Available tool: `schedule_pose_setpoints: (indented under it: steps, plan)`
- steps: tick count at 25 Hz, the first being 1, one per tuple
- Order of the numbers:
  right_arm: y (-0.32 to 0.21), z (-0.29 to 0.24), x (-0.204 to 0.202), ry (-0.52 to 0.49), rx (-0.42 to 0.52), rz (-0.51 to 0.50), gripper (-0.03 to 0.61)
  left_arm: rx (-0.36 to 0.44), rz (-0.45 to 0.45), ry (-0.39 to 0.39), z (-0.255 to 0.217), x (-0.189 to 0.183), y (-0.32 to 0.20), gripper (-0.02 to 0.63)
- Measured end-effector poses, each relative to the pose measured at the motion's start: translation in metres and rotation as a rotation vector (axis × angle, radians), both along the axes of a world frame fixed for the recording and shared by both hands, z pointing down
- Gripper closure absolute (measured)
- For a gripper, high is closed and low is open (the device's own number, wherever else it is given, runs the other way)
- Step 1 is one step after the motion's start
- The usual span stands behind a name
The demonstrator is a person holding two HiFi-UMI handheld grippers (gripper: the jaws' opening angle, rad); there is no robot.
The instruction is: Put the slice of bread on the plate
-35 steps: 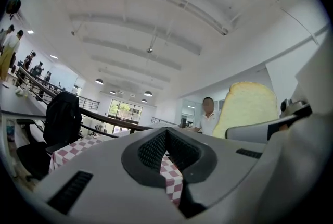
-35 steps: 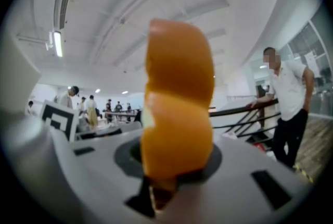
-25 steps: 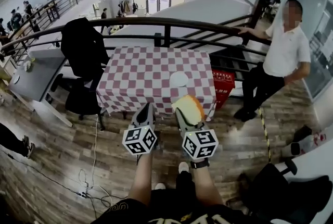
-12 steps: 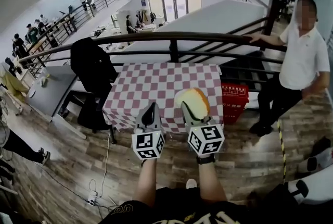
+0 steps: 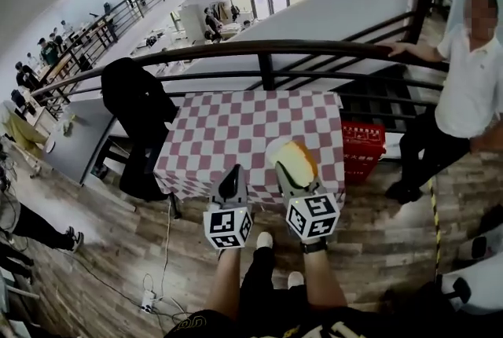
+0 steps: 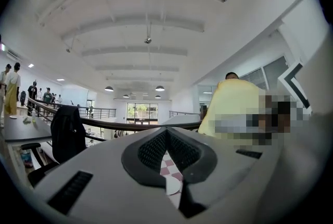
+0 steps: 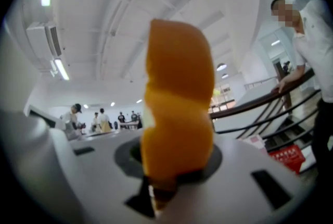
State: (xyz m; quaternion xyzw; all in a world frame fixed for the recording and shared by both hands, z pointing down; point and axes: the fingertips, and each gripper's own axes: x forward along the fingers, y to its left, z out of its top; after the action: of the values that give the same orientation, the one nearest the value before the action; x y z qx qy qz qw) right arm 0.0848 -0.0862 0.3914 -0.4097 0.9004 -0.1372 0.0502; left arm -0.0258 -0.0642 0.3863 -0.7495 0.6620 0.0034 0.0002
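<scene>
A slice of bread [image 5: 292, 157] with an orange-brown crust stands upright in my right gripper [image 5: 291, 171], which is shut on its lower end. In the right gripper view the bread [image 7: 177, 108] fills the middle and hides what lies ahead. My left gripper [image 5: 230, 178] is level beside it, jaws together and holding nothing. Both hover at the near edge of the table with the red-and-white checked cloth [image 5: 236, 128]. The white plate [image 5: 271, 146] shows only as a sliver left of the bread. In the left gripper view the plate [image 6: 173, 187] appears through the slit between the jaws.
A curved black railing [image 5: 267, 49] runs behind the table. A person in a white shirt [image 5: 471, 85] leans on it at the right. A black jacket [image 5: 137, 104] hangs on a chair at the left, and a red crate [image 5: 363, 141] sits at the table's right. Cables [image 5: 153, 293] lie on the wood floor.
Both grippers have moved forward to the table's near edge, with the bread still held. The plate, open to view a second ago, is now mostly hidden behind the bread.
</scene>
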Motion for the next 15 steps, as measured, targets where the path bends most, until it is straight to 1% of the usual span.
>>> schedule_pose_setpoints:
  steps: [3,5,7,9,11,15]
  plan:
    - [-0.027,0.014,-0.005,0.049,-0.015,0.03,0.482,-0.027,0.011,0.031,0.018,-0.006,-0.03,0.595]
    - [-0.047,0.022,-0.01,0.12,-0.002,0.065,0.482,-0.054,0.016,0.05,0.031,-0.016,-0.056,0.595]
    - [-0.069,0.023,-0.02,0.171,0.019,0.086,0.482,-0.063,0.02,0.079,0.036,-0.032,-0.085,0.595]
    - [-0.097,0.014,-0.029,0.182,0.031,0.1,0.482,-0.047,0.031,0.089,0.029,-0.044,-0.116,0.595]
    - [-0.127,0.001,-0.036,0.171,0.043,0.116,0.482,-0.015,0.048,0.083,0.016,-0.054,-0.145,0.595]
    - [-0.172,-0.01,-0.071,0.151,0.055,0.108,0.482,0.035,0.053,0.082,-0.005,-0.09,-0.191,0.595]
